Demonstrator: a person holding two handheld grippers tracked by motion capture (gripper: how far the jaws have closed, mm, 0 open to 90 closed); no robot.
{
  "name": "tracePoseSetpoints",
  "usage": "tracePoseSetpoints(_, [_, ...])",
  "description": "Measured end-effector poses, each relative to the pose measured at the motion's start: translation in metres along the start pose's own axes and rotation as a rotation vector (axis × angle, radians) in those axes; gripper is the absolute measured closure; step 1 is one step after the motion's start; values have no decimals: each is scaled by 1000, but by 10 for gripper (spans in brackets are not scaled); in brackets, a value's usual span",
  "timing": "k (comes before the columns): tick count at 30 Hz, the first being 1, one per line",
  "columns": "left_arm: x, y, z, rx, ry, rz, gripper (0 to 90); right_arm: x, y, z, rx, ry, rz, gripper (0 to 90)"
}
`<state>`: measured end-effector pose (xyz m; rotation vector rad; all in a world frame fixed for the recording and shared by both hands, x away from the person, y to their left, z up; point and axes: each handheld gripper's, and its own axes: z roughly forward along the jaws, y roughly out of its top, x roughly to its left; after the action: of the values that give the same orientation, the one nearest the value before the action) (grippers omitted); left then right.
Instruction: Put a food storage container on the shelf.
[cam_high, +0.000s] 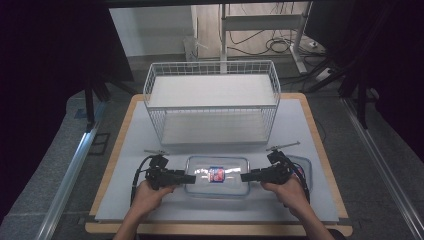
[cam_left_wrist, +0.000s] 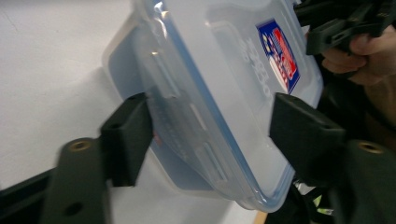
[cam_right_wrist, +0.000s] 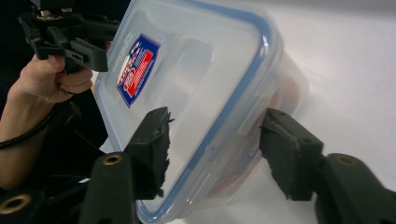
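A clear plastic box (cam_high: 227, 186) with a blue-rimmed lid and a red and blue label (cam_high: 217, 174) lies at the front middle of the table. My left gripper (cam_high: 192, 177) points at its left end. In the left gripper view the open jaws of that gripper (cam_left_wrist: 215, 140) straddle the end of the box (cam_left_wrist: 224, 70). From the other side, my right gripper (cam_high: 243, 176) meets the right end. The right gripper (cam_right_wrist: 219, 149) is open too, one jaw over the lid of the box (cam_right_wrist: 196, 70) and the other beside its wall.
A white wire basket shelf (cam_high: 212, 100) stands behind the box, across the back of the white table (cam_high: 130, 145). A second clear container (cam_high: 303, 166) lies under my right hand. The table's wooden edge (cam_high: 215, 230) runs along the front.
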<state>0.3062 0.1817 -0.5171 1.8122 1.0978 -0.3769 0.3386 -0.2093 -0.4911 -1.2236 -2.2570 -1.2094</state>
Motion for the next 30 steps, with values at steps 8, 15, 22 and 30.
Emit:
tracePoseSetpoints(8, [-2,-8,-5,-36,-9,12,416,5,-6,0,-2,0,-7,405])
tracePoseSetpoints(15, [-5,-16,-9,-69,-15,47,448,1,-11,2,-1,52,28,362])
tracePoseSetpoints(22, [-10,-22,-12,-88,-10,61,475,10,-21,-9,-62,36,-5,518])
tracePoseSetpoints(30, [-15,-28,-14,-116,-7,60,503,10,-28,-12,-93,74,39,561])
